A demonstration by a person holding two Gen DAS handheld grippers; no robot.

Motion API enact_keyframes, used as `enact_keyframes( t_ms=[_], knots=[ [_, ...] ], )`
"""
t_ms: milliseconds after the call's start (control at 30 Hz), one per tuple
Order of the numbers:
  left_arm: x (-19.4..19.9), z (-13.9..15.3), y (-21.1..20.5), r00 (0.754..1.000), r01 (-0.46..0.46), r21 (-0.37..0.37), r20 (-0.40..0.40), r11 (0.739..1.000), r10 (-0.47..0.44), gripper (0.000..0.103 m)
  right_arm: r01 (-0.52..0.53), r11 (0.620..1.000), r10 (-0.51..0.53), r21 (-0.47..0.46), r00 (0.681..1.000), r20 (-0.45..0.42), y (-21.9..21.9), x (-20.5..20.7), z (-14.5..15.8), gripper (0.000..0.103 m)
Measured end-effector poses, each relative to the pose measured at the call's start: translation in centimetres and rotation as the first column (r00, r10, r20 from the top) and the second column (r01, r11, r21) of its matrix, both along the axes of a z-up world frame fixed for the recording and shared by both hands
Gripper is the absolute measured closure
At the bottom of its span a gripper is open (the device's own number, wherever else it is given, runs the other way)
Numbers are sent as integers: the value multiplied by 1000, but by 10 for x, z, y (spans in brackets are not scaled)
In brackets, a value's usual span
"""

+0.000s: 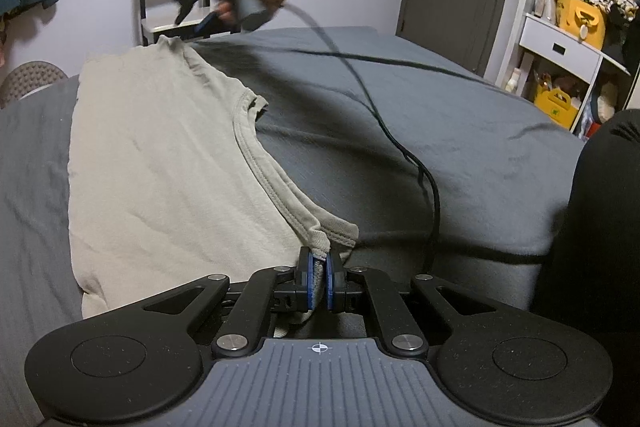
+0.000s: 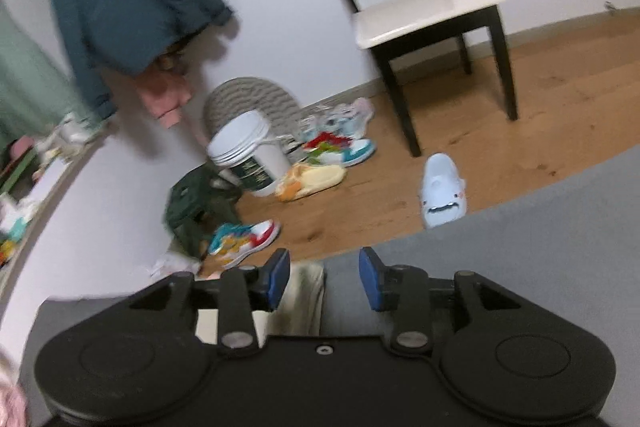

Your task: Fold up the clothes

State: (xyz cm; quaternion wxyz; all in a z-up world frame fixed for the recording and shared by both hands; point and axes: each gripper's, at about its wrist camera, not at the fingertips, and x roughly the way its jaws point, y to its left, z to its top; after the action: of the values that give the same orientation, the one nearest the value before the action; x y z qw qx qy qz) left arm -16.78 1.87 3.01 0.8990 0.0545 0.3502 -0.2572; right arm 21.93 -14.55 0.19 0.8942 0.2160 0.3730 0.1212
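1. The beige T-shirt lies spread on the grey bed, toward the bed's left side. Its collar faces the middle of the mattress, and one shoulder reaches the near edge.

2. The left gripper is clenched on a bunch of the shirt's fabric at the near shoulder, just beside the ribbed neckline. Cloth shows pinched between its blue pads.

3. The right gripper has its jaws spread with nothing between them. In the left wrist view it hangs above the far shoulder of the shirt, near the bed's far edge, blurred by motion. In its own view a strip of beige cloth shows below the left pad.

4. Handling, as I judge it: the shirt is thin knit jersey, light and limp. It will sag and drape from any single hold and will not keep a crease unless pressed flat. It is not slippery against the bedsheet, so dragging may wrinkle both.

5. Where to hold: the stitched shoulder seams and the doubled collar rib are the firmest parts. A matching pinch at each shoulder should let the body hang or swing evenly.

6. Textures: the shirt shows soft wrinkles and a ribbed collar band, and the sheet is matte grey and lightly rumpled. A black cable trails across the bed from the right gripper and could snag the cloth.

7. Whether a sleeve is already folded under cannot be told from these views.
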Motion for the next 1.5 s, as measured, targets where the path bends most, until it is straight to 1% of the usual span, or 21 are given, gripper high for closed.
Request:
enact_keyframes(
  t_ms=[67,133,267,333,367,467,533,567,667,767,833,967,1167,1300,1400,1467,1500],
  knots=[
    [0,-1,0,1000,-4,-6,-1,1000,4,98,-74,997,74,5,997,4,-8,-25,17,65],
    [1,0,1,1000,-8,-13,-2,1000,8,98,-161,987,161,7,987,-1,-10,-68,29,65],
    [1,2,3,1000,-25,-31,0,999,25,98,-257,964,262,59,962,-76,-7,-166,27,66],
    [1,3,4,999,-33,-36,2,999,33,98,-248,966,254,73,962,-98,-1,-205,15,69],
    [1,4,4,999,-37,-36,3,999,37,98,-227,970,235,90,968,-92,0,-219,9,71],
    [0,5,4,999,-45,-29,11,999,46,98,-147,973,161,179,985,-66,0,-248,-9,76],
    [-1,7,3,999,-49,-20,20,999,49,98,-79,960,99,270,993,-61,-5,-254,-22,77],
    [-1,8,2,998,-50,-15,26,999,50,98,-66,957,84,282,995,-51,-6,-254,-26,77],
    [-5,11,0,997,-59,-10,42,998,59,98,-76,965,90,249,995,-47,-6,-247,-32,77],
    [-8,13,-3,996,-72,-6,53,997,72,98,-74,951,94,300,994,-54,-8,-246,-42,80],
    [-9,13,-4,995,-78,-5,57,997,78,98,-84,946,111,312,992,-68,-8,-244,-49,90],
    [-13,14,-5,993,-91,-6,68,996,91,98,-55,934,88,354,993,-78,-13,-247,-54,92],
    [-14,15,-11,993,-80,9,86,997,79,98,-69,948,77,310,997,-14,-12,-254,-38,94],
    [-13,15,-16,994,-62,23,87,998,60,98,-43,962,56,269,997,-43,-13,-253,-44,94],
    [-10,14,-21,996,-51,57,77,997,47,98,-10,963,32,271,996,-80,-19,-252,-54,94],
    [-7,9,-25,998,-45,92,50,995,41,98,2,966,22,258,996,-89,-20,-250,-59,94],
    [-5,7,-25,999,-41,93,39,995,38,98,6,968,17,249,996,-91,-20,-250,-61,94]
  ],
)
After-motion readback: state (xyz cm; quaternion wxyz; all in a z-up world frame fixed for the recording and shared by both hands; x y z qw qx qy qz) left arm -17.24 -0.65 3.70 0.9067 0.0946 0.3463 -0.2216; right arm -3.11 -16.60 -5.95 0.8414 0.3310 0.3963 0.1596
